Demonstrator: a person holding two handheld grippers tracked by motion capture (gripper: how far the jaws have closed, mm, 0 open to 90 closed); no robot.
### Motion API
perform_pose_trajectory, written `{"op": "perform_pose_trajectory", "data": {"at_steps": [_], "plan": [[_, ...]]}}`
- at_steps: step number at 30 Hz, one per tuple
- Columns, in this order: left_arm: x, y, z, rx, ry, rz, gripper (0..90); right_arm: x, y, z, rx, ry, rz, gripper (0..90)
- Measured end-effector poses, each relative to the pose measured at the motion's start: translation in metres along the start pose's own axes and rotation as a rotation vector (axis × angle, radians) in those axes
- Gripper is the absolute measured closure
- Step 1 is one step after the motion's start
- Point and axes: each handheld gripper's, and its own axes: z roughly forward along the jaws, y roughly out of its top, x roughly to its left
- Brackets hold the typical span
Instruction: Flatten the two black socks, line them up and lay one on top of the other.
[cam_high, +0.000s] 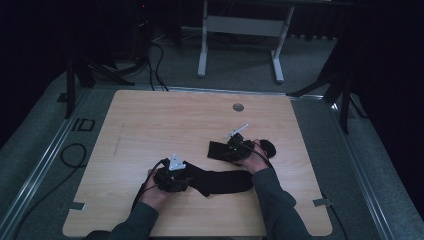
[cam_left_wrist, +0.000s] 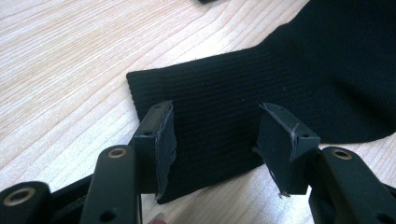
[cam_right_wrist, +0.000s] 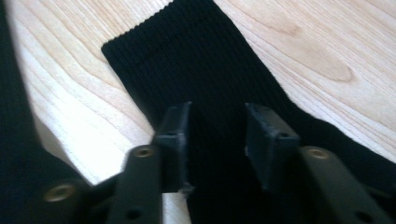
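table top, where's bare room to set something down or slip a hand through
The far half of the table is bare from the left edge across to the small round grommet. The left side and the near strip between the forearms are free too. It is crowded mid-right, where two black socks lie under the left gripper and the right gripper.

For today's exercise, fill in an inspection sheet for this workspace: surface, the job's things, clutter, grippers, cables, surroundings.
Surface: wooden table, bare apart from the job's things.
Job's things: two black socks, near sock and far sock, lying flat.
Clutter: nothing seen.
Grippers: left gripper open over the near sock's cuff; right gripper open over the far sock.
Cables: black cable on the floor at left.
Surroundings: grey carpet, white desk frame, dark stands.
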Motion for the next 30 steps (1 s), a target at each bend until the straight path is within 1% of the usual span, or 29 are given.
{"op": "perform_pose_trajectory", "data": {"at_steps": [3, 5, 7, 9, 13, 15, 17, 22, 26, 27, 28, 29, 30], "plan": [[-0.001, 0.0, 0.0, -0.001, 0.0, 0.0, 46.8, 0.001, 0.001, 0.0, -0.006, 0.0, 0.019, 76.2], [-0.001, 0.0, 0.0, -0.002, -0.001, -0.001, 46.8, 0.002, 0.002, 0.001, -0.008, 0.001, 0.031, 82.3], [0.0, 0.0, 0.0, -0.001, -0.002, -0.001, 46.8, 0.002, 0.003, 0.001, -0.016, 0.013, 0.055, 83.3], [0.0, 0.0, 0.0, -0.001, -0.004, -0.003, 46.8, 0.004, 0.003, 0.001, -0.022, 0.016, 0.076, 83.6], [-0.001, 0.0, 0.0, -0.003, -0.002, -0.005, 46.7, 0.012, 0.005, -0.006, -0.043, 0.031, 0.077, 83.6], [-0.001, 0.0, 0.0, -0.003, -0.001, -0.006, 46.7, 0.015, 0.007, -0.012, -0.066, 0.042, 0.081, 83.6], [-0.001, 0.0, 0.0, -0.005, -0.001, -0.006, 46.7, 0.02, 0.009, -0.018, -0.087, 0.062, 0.098, 83.6], [-0.001, 0.0, 0.0, -0.007, -0.004, -0.01, 46.7, 0.032, 0.011, -0.036, -0.143, 0.096, 0.105, 83.6], [-0.001, 0.0, 0.0, -0.007, -0.002, -0.011, 46.7, 0.043, 0.012, -0.051, -0.183, 0.102, 0.109, 83.6], [-0.001, 0.0, 0.0, -0.007, -0.002, -0.011, 46.7, 0.043, 0.012, -0.051, -0.183, 0.102, 0.109, 83.6], [-0.001, 0.0, 0.0, -0.007, -0.002, -0.011, 46.7, 0.045, 0.012, -0.056, -0.197, 0.101, 0.107, 83.6], [-0.001, -0.001, 0.0, -0.006, -0.002, -0.011, 46.6, 0.05, 0.013, -0.068, -0.226, 0.101, 0.106, 83.6], [-0.001, -0.001, 0.0, -0.006, -0.002, -0.011, 46.6, 0.052, 0.013, -0.073, -0.24, 0.098, 0.104, 83.6]]}}
